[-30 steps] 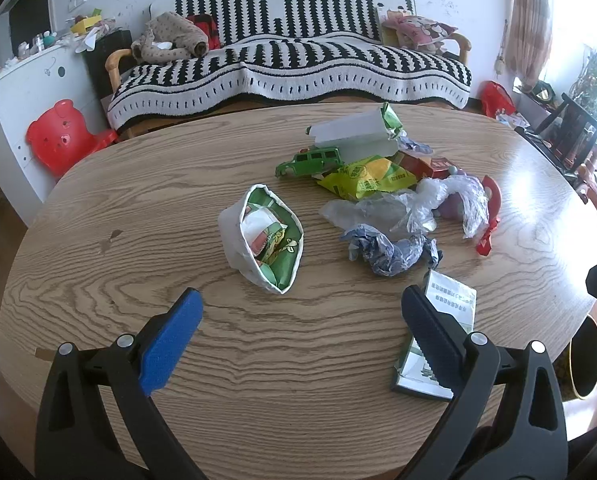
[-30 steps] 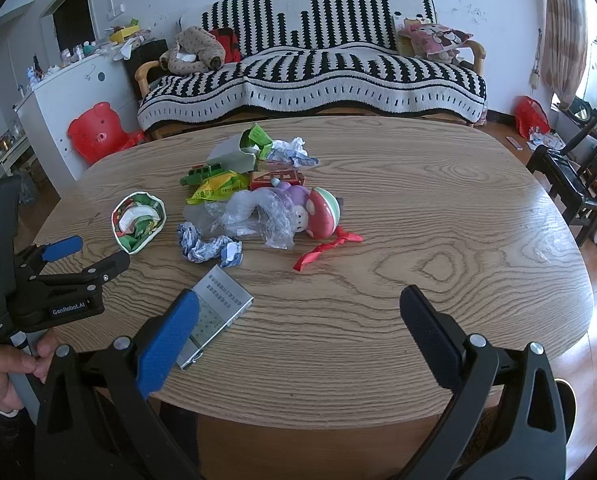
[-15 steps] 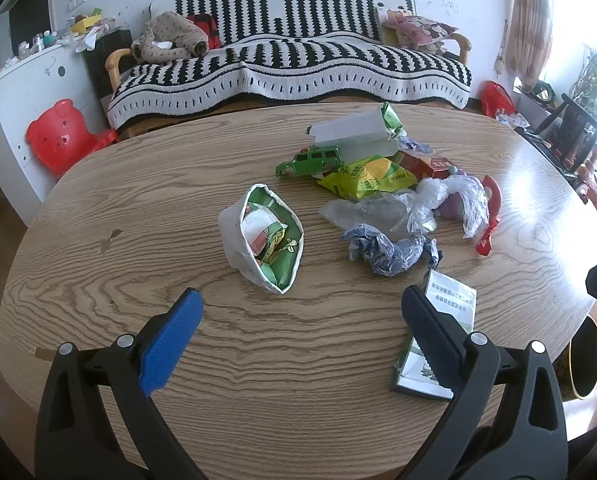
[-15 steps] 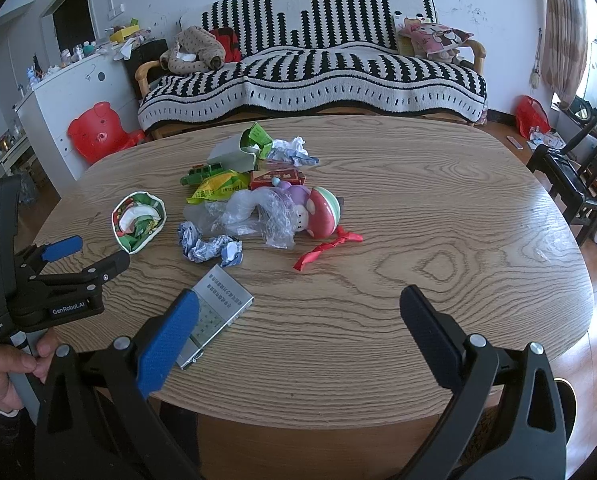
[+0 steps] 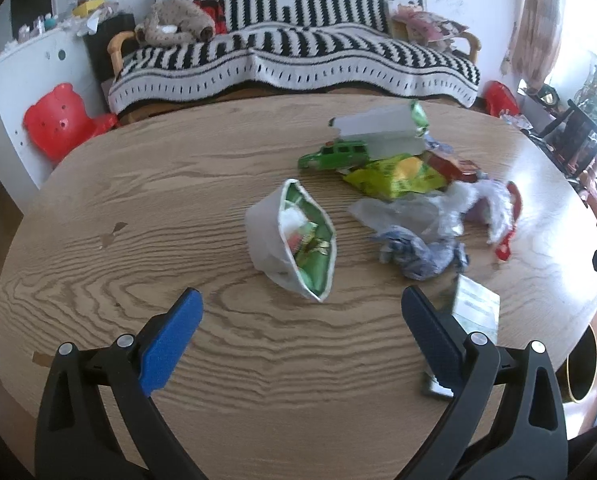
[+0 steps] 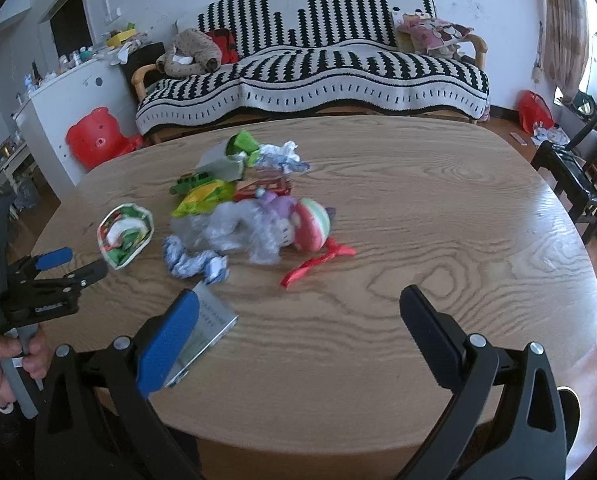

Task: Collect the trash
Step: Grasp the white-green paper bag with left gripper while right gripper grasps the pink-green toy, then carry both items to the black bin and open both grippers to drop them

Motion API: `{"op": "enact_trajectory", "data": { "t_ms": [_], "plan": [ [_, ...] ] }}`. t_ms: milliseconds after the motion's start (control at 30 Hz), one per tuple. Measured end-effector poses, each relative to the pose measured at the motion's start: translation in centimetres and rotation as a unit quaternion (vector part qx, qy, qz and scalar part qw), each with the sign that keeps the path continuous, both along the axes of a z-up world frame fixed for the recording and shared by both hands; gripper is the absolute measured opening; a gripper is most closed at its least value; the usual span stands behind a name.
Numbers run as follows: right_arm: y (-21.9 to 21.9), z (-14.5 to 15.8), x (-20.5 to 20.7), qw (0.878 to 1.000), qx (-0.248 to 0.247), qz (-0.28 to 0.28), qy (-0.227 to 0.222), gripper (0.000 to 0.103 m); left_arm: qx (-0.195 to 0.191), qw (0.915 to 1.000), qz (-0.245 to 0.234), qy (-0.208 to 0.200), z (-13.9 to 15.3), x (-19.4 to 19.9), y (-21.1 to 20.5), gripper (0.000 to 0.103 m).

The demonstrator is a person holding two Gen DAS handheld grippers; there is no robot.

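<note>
A white paper bowl (image 5: 290, 236) stuffed with green wrappers lies on its side on the wooden table (image 5: 146, 200); it also shows as the bowl (image 6: 125, 236) in the right wrist view. Right of it sit a crumpled blue-white wrapper (image 5: 418, 252), clear plastic (image 5: 414, 212), a yellow-green snack bag (image 5: 394, 178) and a flat box (image 5: 474, 308). My left gripper (image 5: 298, 332) stands open just short of the bowl. My right gripper (image 6: 298, 332) stands open near the table's front edge, its left pad over the flat box (image 6: 206, 328).
A green toy car (image 5: 334, 156), a red box (image 5: 454, 166), a plush doll (image 6: 302, 224) and a red ribbon (image 6: 318, 264) lie among the litter. A striped sofa (image 5: 290, 60) stands behind the table, a black chair (image 6: 578, 176) at right. A hand (image 6: 10, 364) holds the left gripper.
Both views are slightly blurred now; the litter sits a little lower and nearer in the frames, so both grippers have edged forward. Nothing on the table has moved.
</note>
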State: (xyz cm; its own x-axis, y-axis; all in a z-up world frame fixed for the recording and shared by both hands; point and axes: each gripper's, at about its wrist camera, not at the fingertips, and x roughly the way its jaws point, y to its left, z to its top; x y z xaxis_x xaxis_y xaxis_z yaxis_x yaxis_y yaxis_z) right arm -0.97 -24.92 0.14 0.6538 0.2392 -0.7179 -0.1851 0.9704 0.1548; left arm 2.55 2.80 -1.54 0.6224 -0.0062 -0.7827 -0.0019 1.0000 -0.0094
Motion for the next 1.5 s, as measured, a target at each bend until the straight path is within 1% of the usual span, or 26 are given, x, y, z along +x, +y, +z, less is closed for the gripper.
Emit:
{"op": "enact_trajectory", "data": {
  "t_ms": [67,133,200,233,267,400,467,500,533,567,600,633,700,767,867,967,1033,1133,1200,1267,1333,1400,1500],
  "plan": [
    [-0.6,-0.5,1.7,1.000,0.000,-0.007,0.004,0.089,-0.001,0.9999,-0.001,0.012,-0.4,1.2,0.4,0.097],
    [-1.1,-1.1,3.3,1.000,0.004,-0.013,0.011,0.086,0.002,0.9998,-0.001,0.021,-1.2,2.6,0.7,0.097],
    [-1.2,-2.1,5.2,1.000,0.010,-0.015,0.021,0.081,-0.005,0.9996,0.000,0.029,-1.9,3.8,1.0,0.097],
    [-1.2,-2.6,6.0,0.999,0.012,-0.013,0.027,0.077,-0.007,0.9994,0.001,0.033,-2.3,4.4,1.2,0.097],
    [-1.0,-3.4,7.0,0.999,0.016,-0.008,0.036,0.075,-0.004,0.9994,0.000,0.035,-2.7,5.0,1.2,0.097],
    [0.0,-5.5,9.4,0.998,0.005,0.001,0.057,0.069,0.015,0.9996,-0.012,0.023,-3.4,6.6,1.0,0.096],
    [0.3,-6.2,10.3,0.998,0.014,0.010,0.064,0.066,0.018,0.9996,-0.015,0.017,-3.6,7.1,0.9,0.090],
    [0.4,-6.4,10.6,0.998,0.019,0.015,0.065,0.065,0.017,0.9996,-0.018,0.016,-3.7,7.3,0.9,0.089],
    [0.5,-6.5,10.9,0.998,0.023,0.018,0.064,0.056,0.015,0.9995,-0.021,0.018,-3.7,7.4,0.9,0.084],
    [0.4,-6.5,11.1,0.997,0.034,0.024,0.065,0.048,0.012,0.9994,-0.023,0.022,-3.8,7.5,0.9,0.076],
    [0.4,-6.4,11.3,0.996,0.046,0.030,0.068,0.034,0.008,0.9993,-0.025,0.026,-3.9,7.6,0.9,0.071],
    [0.3,-6.3,11.2,0.996,0.053,0.032,0.071,0.026,0.000,0.9991,-0.028,0.032,-4.0,7.6,0.9,0.066],
    [0.4,-5.8,10.8,0.995,0.061,0.038,0.069,0.024,-0.002,0.9991,-0.031,0.030,-3.8,7.4,0.6,0.065],
    [0.4,-4.8,10.1,0.996,0.057,0.037,0.051,0.022,0.001,0.9992,-0.034,0.024,-3.4,7.1,0.3,0.065],
    [-0.1,-2.8,9.0,0.997,0.067,0.029,0.021,0.021,0.003,0.9995,-0.032,0.007,-2.3,6.4,0.0,0.065],
    [-1.1,-1.0,7.9,0.997,0.079,0.021,-0.001,0.021,0.004,0.9994,-0.029,-0.017,-0.7,5.5,-0.1,0.065],
    [-1.6,-0.5,7.3,0.996,0.083,0.016,-0.004,0.021,0.005,0.9993,-0.028,-0.025,0.0,5.1,-0.4,0.065],
    [-2.8,-0.5,6.5,0.997,0.080,0.003,0.000,0.021,-0.005,0.9992,-0.024,-0.031,0.9,4.9,-1.1,0.064],
    [-4.6,-0.2,5.4,0.997,0.078,-0.011,0.002,0.021,-0.007,0.9987,-0.030,-0.041,1.6,4.5,-2.2,0.064],
    [-6.6,0.3,4.1,0.997,0.078,-0.027,-0.005,0.021,-0.003,0.9974,-0.045,-0.057,2.5,3.9,-4.0,0.065],
    [-9.1,0.9,2.4,0.996,0.074,-0.048,-0.013,0.021,-0.015,0.9957,-0.066,-0.063,3.1,3.5,-5.8,0.065],
    [-12.5,1.5,0.0,0.994,0.067,-0.082,-0.020,0.021,-0.032,0.9922,-0.101,-0.064,3.6,3.1,-9.0,0.064],
    [-18.1,2.1,-4.1,0.987,0.060,-0.144,-0.027,0.021,-0.048,0.9827,-0.166,-0.067,4.1,2.0,-15.0,0.064]
  ]
}}
